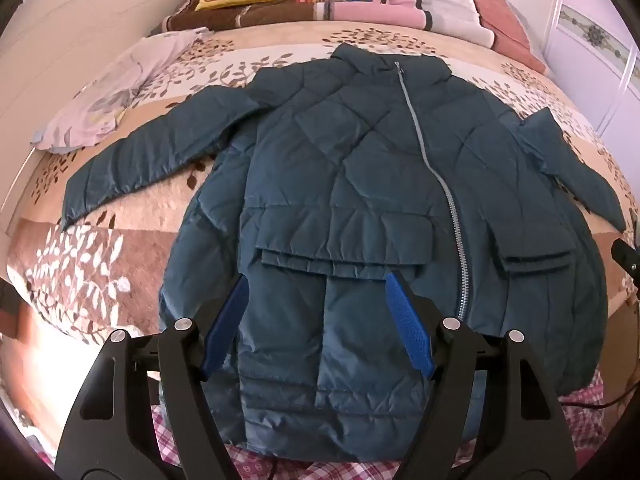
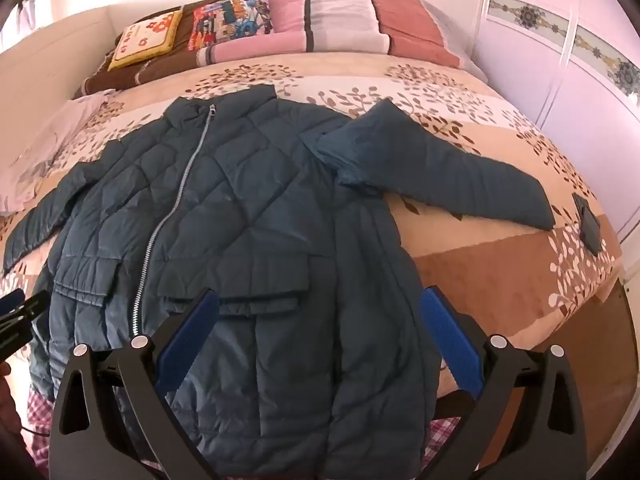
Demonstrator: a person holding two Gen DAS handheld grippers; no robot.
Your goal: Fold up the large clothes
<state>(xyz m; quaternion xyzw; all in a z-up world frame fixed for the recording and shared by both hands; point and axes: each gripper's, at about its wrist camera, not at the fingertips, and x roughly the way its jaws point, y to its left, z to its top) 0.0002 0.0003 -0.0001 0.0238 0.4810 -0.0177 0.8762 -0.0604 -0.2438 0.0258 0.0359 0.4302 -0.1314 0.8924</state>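
Your teal quilted jacket (image 1: pixel 352 184) lies flat, front up and zipped, on a bed (image 1: pixel 132 224) covered in a leaf-print blanket, both sleeves stretched out sideways. You hold the left gripper (image 1: pixel 318 280) above the jacket's lower hem, its jaws spread with nothing between them. Your right gripper (image 2: pixel 320 296) hovers over the hem's other side, its jaws also spread wide and empty. Pillows (image 2: pixel 320 16) line the headboard.

A wide bed (image 2: pixel 500 272) with a beige and brown leaf-patterned cover carries a dark teal quilted jacket (image 2: pixel 248 216), spread flat with its zipper closed. Near the jacket lie a pale lilac cloth (image 1: pixel 120 92), a flat dark object (image 2: pixel 587 229) and coloured pillows (image 2: pixel 320 16) at the head.
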